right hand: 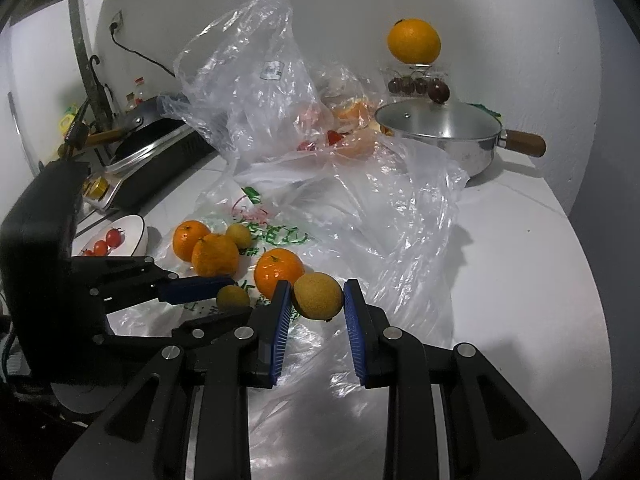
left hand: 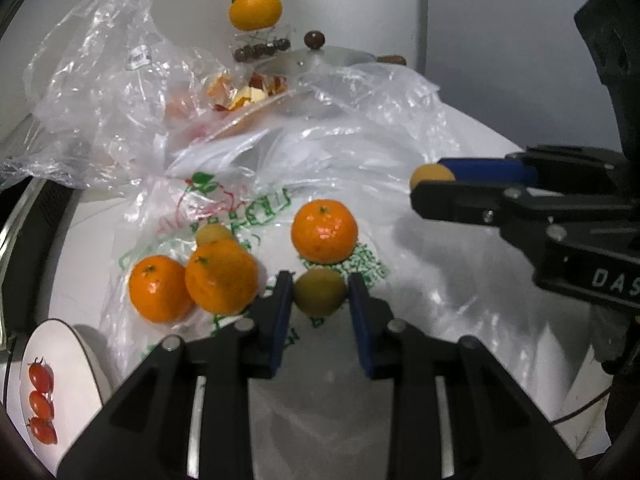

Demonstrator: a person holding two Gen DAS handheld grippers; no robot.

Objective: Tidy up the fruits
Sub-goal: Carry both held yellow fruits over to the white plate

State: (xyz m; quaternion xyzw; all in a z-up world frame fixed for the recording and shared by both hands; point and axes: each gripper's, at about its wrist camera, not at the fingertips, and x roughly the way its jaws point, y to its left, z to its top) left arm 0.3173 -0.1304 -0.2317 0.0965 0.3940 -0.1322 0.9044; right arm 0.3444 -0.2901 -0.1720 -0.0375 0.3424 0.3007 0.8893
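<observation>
Left wrist view: starting at the far left, a white bowl (left hand: 76,344) is holding three cherry tomatoes (left hand: 40,404), probably the sorted ones. Next to it, two mandarins (left hand: 192,284) are sitting touching each other on the printed plastic bag (left hand: 248,208), with a small yellowish fruit just behind them and a third mandarin (left hand: 324,230) lying apart to their right. My left gripper (left hand: 320,300) is closing its blue pads on a small yellow-green fruit (left hand: 320,292) resting on the bag; I judge I am gripping it so that I can carry it off. At the right edge my right gripper (left hand: 434,184) is clamping another small yellow fruit (left hand: 428,174) above the bag, likely waiting for somewhere to put it down.

From the right wrist, that same held fruit (right hand: 318,295) is sitting squeezed between my blue pads. Farther back, a crumpled clear bag (right hand: 248,80) is covering more produce, and a lidded steel pot (right hand: 444,136) is standing by the wall, with a big orange (right hand: 414,40) perched on a clear box of dark cherries behind it.

The bag is carrying green and red print that I cannot read. White letters "DAS" are showing on my right gripper's body.
</observation>
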